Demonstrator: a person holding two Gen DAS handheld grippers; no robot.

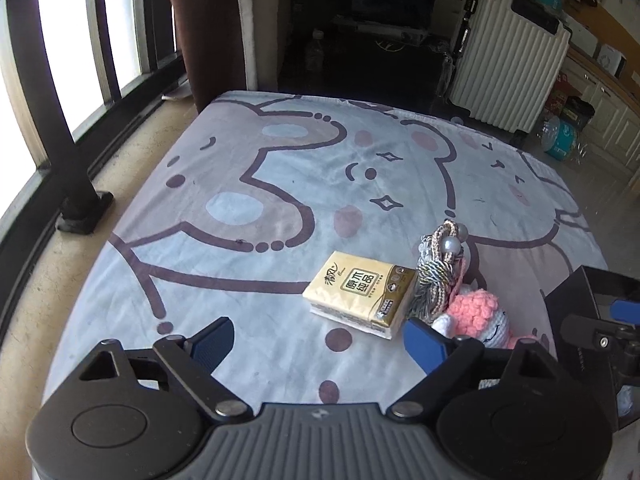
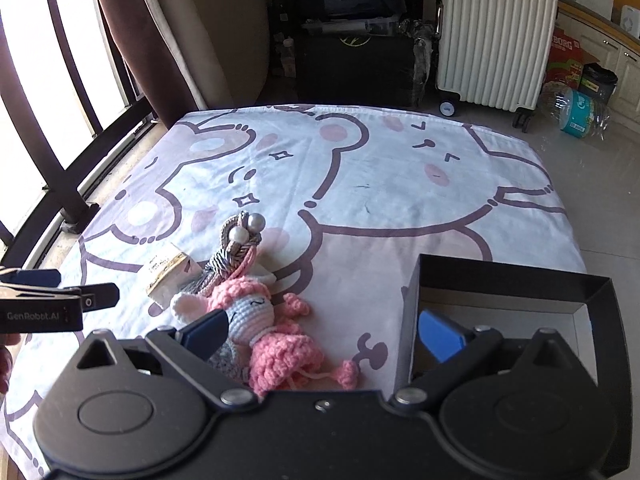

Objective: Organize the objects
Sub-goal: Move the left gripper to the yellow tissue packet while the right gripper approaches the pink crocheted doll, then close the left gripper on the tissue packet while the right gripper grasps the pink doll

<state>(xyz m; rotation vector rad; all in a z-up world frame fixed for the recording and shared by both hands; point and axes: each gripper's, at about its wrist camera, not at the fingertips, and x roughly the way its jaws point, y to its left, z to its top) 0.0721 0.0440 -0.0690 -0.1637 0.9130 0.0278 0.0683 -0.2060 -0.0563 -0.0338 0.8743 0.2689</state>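
Both grippers are hovering with jaws spread wide and nothing held. The left gripper is hanging just short of the yellow tissue pack, which is lying flat on the cartoon bedsheet and touching a pearl-trimmed tassel. Against that tassel a pink crochet doll is lying just ahead of the right gripper, whose right finger is sitting over the open black box beside it. The items look bound for that box. I'd worry about the clutter: the tassel cord seems to be resting on the doll, so lifting one may drag the other. The soft sheet could also bunch under a low finger.
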